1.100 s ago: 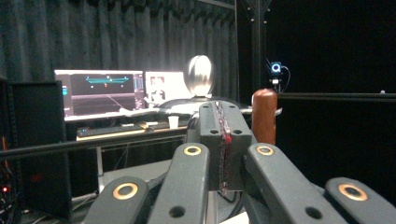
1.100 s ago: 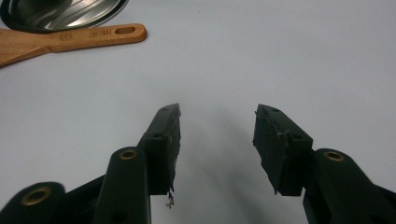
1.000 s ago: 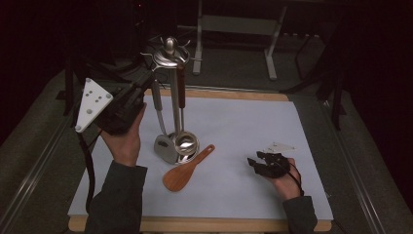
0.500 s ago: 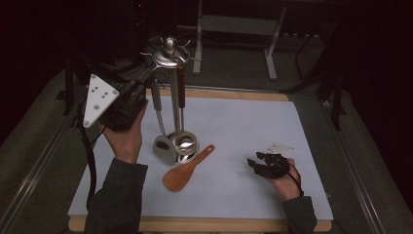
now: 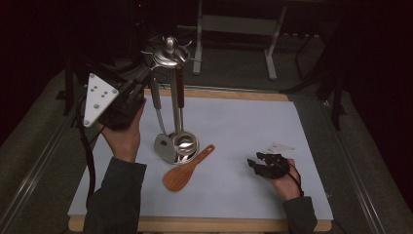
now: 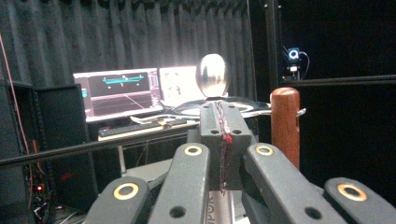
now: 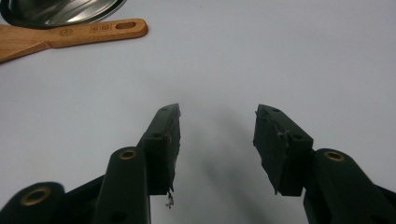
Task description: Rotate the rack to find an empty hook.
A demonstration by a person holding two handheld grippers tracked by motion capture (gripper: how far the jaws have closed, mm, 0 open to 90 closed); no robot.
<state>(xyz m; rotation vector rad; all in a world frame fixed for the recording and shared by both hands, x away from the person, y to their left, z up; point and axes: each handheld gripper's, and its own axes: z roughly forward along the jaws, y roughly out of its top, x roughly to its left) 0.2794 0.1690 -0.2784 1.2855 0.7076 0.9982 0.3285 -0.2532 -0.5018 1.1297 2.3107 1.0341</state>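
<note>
I am holding the left gripper (image 5: 141, 83) up beside the head of the steel utensil stand (image 5: 170, 53), its jaws pressed together with nothing between them. A ladle (image 5: 181, 112) and a slotted turner (image 5: 160, 122) are hanging from that stand. The wooden rice paddle (image 5: 187, 169) is lying on the white mat (image 5: 243, 126) just before the base. The right gripper (image 5: 260, 163) is resting spread on the mat, well apart.
</note>
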